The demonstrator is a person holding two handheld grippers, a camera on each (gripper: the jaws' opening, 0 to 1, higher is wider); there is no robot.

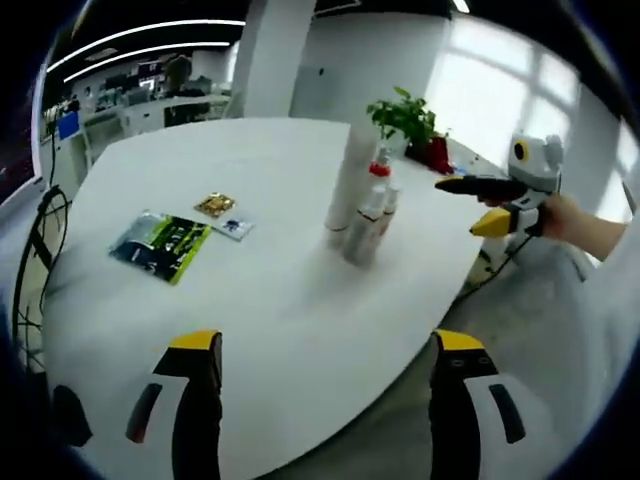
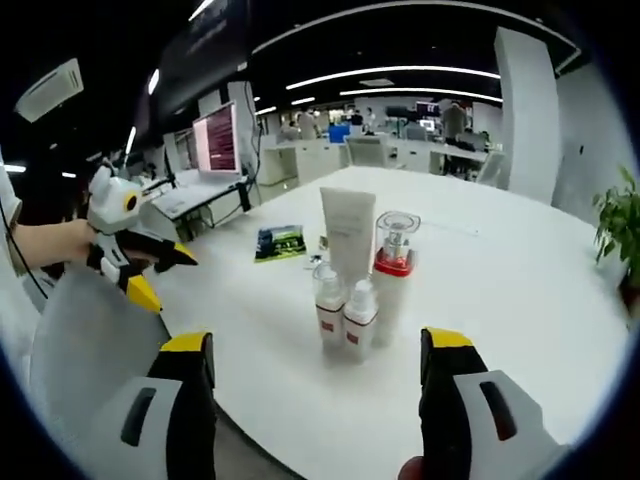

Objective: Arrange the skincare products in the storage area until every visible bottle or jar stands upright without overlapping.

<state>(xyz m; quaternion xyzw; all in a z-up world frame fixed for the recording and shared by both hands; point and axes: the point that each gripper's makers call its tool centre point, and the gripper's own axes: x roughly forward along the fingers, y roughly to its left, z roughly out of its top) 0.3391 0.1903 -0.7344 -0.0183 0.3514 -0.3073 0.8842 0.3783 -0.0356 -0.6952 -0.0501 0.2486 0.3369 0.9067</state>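
Note:
Four skincare products stand upright in a tight cluster on the white table point(image 1: 250, 300). They are a tall white tube point(image 2: 348, 235), a bottle with a red collar and clear cap point(image 2: 395, 270), and two small white bottles point(image 2: 328, 312) point(image 2: 360, 318) in front. In the left gripper view the tube point(image 1: 352, 175) rises behind the red-collared bottle point(image 1: 375, 195) and a small bottle point(image 1: 362, 232). My left gripper point(image 1: 326, 342) is open and empty, well short of the cluster. My right gripper point(image 2: 318, 342) is open too, close to the small bottles. Each gripper also appears in the other's view: right gripper point(image 1: 472, 205), left gripper point(image 2: 165, 278).
A green packet point(image 1: 160, 245), a gold sachet point(image 1: 215, 205) and a small blue-white sachet point(image 1: 232, 228) lie flat left of the cluster. A potted plant point(image 1: 405, 115) stands at the table's far edge. Desks and a monitor point(image 2: 220, 140) fill the room behind.

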